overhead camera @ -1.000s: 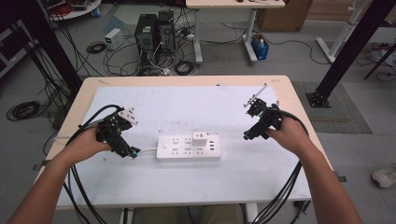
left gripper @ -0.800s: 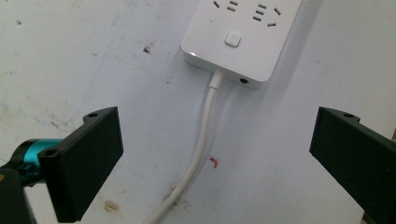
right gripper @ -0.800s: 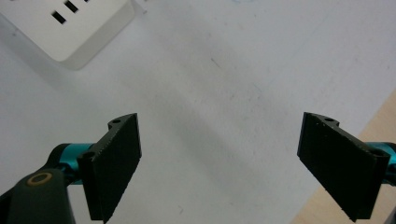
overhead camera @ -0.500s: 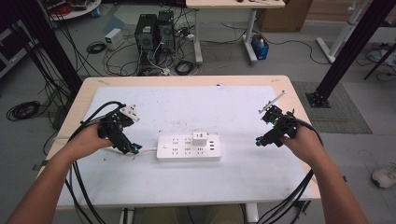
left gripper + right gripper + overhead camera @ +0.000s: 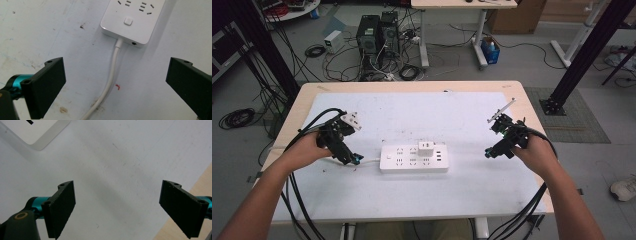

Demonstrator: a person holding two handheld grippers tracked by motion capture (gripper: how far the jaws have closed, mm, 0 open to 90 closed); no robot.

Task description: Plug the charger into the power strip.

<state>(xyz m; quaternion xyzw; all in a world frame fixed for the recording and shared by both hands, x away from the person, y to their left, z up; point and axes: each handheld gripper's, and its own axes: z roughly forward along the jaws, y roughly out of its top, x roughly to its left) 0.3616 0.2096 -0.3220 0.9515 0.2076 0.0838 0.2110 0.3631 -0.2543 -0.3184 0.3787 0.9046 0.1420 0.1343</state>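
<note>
Right claw (image 5: pixel 492 151) has pulled away from the power strip (image 5: pixel 414 157) toward the surface's (image 5: pixel 412 110) right edge, jaws wide, empty. Left claw (image 5: pixel 352 159) unmoved at the strip's cord end, also wide, empty. Strip mid-surface, adapter (image 5: pixel 427 147) plugged in; looks released.

A white power strip (image 5: pixel 414 158) lies flat at the center of the frame, 1 white plug (image 5: pixel 427 147) seated in its top, its cord (image 5: pixel 371 161) trailing left.
</note>
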